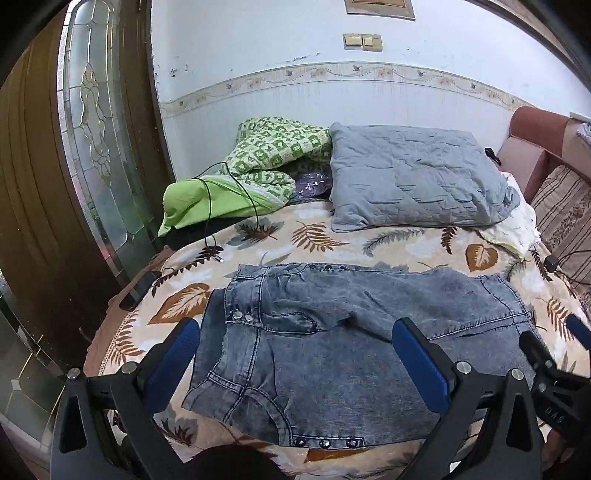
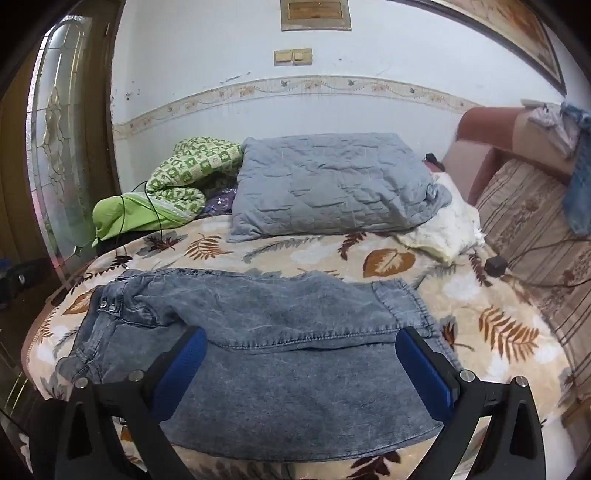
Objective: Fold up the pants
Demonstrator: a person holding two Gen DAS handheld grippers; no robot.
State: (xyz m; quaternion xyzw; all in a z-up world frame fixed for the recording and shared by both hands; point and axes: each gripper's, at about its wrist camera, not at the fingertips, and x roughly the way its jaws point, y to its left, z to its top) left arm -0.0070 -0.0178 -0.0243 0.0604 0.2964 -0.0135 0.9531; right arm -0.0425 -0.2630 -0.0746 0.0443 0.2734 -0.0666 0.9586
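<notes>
My left gripper (image 1: 297,334) hangs over the waistband end of the pants (image 1: 332,347) with its jaws spread wide and nothing between the blue pads; my right gripper (image 2: 304,343) sits the same way, wide apart and holding nothing, over the leg end. I see the pants, acid-washed grey-blue denim, lying flat across the near part of the bed, waistband to the left and legs folded over to the right.

Under them is a cream blanket (image 1: 325,240) printed with brown and grey leaves. Behind it I see a grey quilted pillow (image 1: 417,177), a green checked quilt (image 1: 273,151) bunched in the corner with a black cable (image 1: 240,192) looped over it, and a white cloth (image 2: 439,229) beside the pillow. The wall is pale with a floral border (image 1: 332,74) and a double light switch (image 1: 362,41). A dark wooden door with leaded glass (image 1: 96,147) stands on the left; a pink and striped sofa (image 2: 524,206) runs along the right, with a small black box (image 2: 495,266) at its edge.

The near hem of the pants is partly covered by my gripper bodies. I cannot make out the purple thing (image 1: 314,182) wedged between quilt and pillow, and the frame (image 2: 316,14) on the wall is cut off at the top.
</notes>
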